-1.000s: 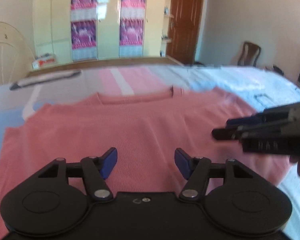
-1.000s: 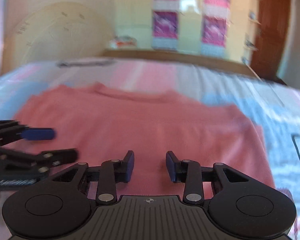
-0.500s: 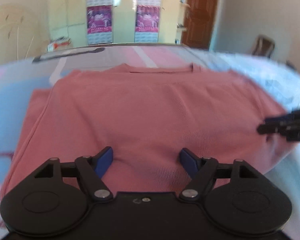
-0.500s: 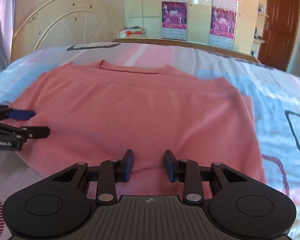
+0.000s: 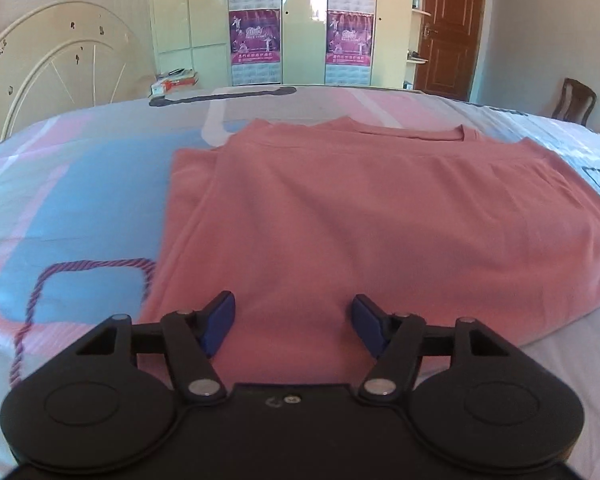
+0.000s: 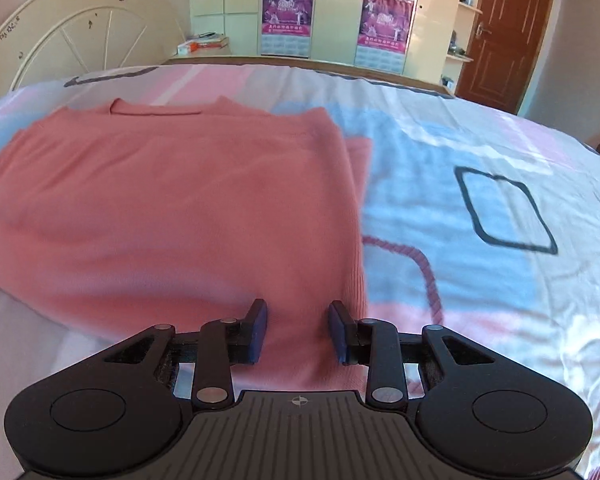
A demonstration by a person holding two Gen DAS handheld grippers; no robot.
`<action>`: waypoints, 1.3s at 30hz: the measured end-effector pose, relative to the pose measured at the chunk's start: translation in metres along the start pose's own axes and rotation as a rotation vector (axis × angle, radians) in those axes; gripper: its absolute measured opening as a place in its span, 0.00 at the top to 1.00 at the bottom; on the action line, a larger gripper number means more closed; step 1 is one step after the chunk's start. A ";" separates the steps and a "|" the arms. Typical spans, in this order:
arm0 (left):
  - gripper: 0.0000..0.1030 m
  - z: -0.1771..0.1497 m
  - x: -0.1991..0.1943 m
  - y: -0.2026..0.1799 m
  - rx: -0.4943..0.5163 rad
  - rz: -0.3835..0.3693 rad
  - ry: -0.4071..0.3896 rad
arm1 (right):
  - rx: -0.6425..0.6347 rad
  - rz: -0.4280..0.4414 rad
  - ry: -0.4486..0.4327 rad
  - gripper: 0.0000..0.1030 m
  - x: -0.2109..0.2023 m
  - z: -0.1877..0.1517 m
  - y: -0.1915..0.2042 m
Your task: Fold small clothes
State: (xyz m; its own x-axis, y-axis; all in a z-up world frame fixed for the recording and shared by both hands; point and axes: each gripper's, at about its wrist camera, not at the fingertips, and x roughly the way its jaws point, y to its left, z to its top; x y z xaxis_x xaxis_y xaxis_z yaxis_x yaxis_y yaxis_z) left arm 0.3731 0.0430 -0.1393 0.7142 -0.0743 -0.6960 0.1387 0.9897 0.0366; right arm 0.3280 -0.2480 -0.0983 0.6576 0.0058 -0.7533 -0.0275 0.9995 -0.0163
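Observation:
A salmon-pink sweater [image 5: 380,220] lies flat on the bed, neckline [image 5: 412,132] at the far side and a folded layer showing along its left edge. My left gripper [image 5: 292,308] hovers over the sweater's near left part. Its blue pads [image 5: 220,320] stand apart and its jaws are closing, with only flat fabric below and nothing pinched. In the right wrist view the same sweater [image 6: 180,208] fills the left half. My right gripper [image 6: 297,312] is over the near right edge, its pads [image 6: 258,332] a narrow gap apart, and nothing is gripped.
The bed sheet [image 5: 80,208] has pink, blue and white patches and spreads wide on both sides [image 6: 500,160]. A cream headboard [image 5: 60,68] stands at the far left. Behind are a wardrobe with posters [image 5: 300,20], a brown door [image 5: 448,20] and a chair [image 5: 576,100].
The two grippers have moved apart, the left toward the sweater's left side and the right toward its right edge. Each has almost slipped out of the other's view.

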 end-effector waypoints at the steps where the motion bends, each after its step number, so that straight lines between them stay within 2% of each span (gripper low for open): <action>1: 0.37 0.003 -0.003 0.001 -0.005 0.006 0.006 | 0.001 0.001 -0.001 0.68 0.000 -0.002 0.000; 4: 0.39 0.009 -0.011 0.001 -0.029 0.020 -0.010 | 0.000 -0.001 -0.021 0.68 -0.005 0.007 0.005; 6: 0.39 0.004 -0.006 0.001 -0.022 0.047 0.025 | -0.022 0.012 -0.046 0.68 -0.013 0.009 0.010; 9: 0.38 -0.002 -0.007 0.000 -0.018 0.055 0.013 | -0.061 -0.037 0.035 0.68 0.003 0.001 0.014; 12: 0.38 -0.001 -0.006 0.003 -0.022 0.052 0.024 | -0.141 -0.069 0.019 0.68 0.001 -0.001 0.023; 15: 0.38 -0.003 -0.006 0.003 -0.014 0.053 0.018 | -0.091 -0.049 -0.005 0.68 -0.007 0.003 0.021; 17: 0.38 -0.004 -0.006 0.004 -0.020 0.053 0.016 | -0.079 -0.072 0.031 0.68 0.001 0.001 0.019; 19: 0.38 -0.004 -0.006 0.003 -0.015 0.056 0.022 | -0.064 -0.066 0.021 0.68 0.001 -0.004 0.016; 35: 0.36 0.004 -0.009 0.008 -0.006 0.054 0.065 | -0.057 -0.068 0.041 0.68 -0.005 -0.003 0.014; 37: 0.36 0.003 -0.023 0.014 -0.032 0.093 0.036 | -0.039 -0.074 0.016 0.68 -0.010 0.000 0.014; 39: 0.32 -0.003 -0.041 0.021 -0.084 0.097 -0.005 | -0.020 -0.054 -0.034 0.68 -0.022 0.002 0.014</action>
State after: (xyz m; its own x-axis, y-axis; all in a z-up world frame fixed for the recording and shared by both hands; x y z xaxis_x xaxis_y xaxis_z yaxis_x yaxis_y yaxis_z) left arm 0.3450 0.0673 -0.1119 0.7247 0.0223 -0.6887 0.0108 0.9990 0.0437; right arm 0.3152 -0.2345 -0.0807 0.6840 -0.0468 -0.7279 -0.0058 0.9976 -0.0696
